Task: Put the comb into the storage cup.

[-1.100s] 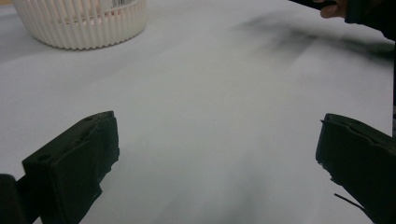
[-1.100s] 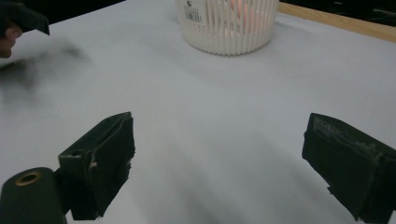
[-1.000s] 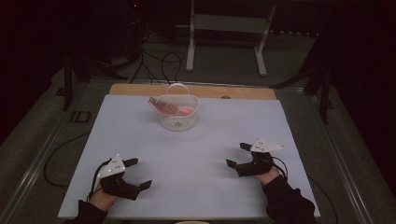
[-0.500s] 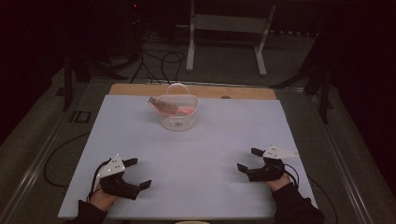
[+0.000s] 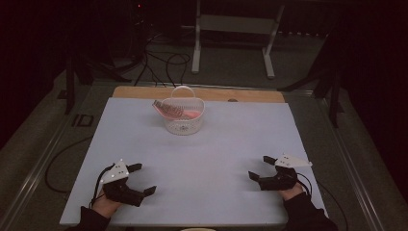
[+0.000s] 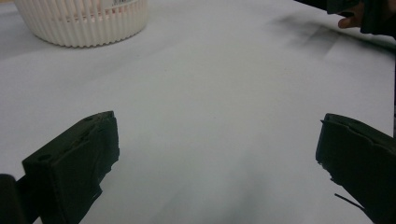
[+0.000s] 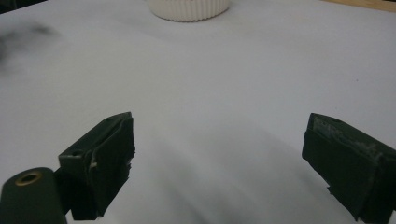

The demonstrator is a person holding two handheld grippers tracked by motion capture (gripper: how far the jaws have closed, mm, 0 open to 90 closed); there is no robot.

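Note:
A small white ribbed basket [image 5: 183,118] with a handle stands at the far middle of the pale sheet, holding a pink item and a comb-like piece [image 5: 166,109] that sticks out to the left. My left gripper [image 5: 143,178] rests at the near left, open, nothing between its jaws. My right gripper [image 5: 261,168] rests at the near right, open and empty as well. The left gripper view has the basket [image 6: 81,21] at top left and a hand [image 6: 353,19] at top right. The basket's base [image 7: 188,8] sits at the top of the right gripper view.
The pale sheet [image 5: 226,144] covers a wooden table whose bare edge [image 5: 250,94] runs along the back. Beyond it are a dark floor, cables [image 5: 163,62] and a metal stand [image 5: 233,36]. A rail [image 5: 33,173] runs along the left side.
My right gripper has drawn back toward the near right edge of the sheet. The left gripper has stayed put.

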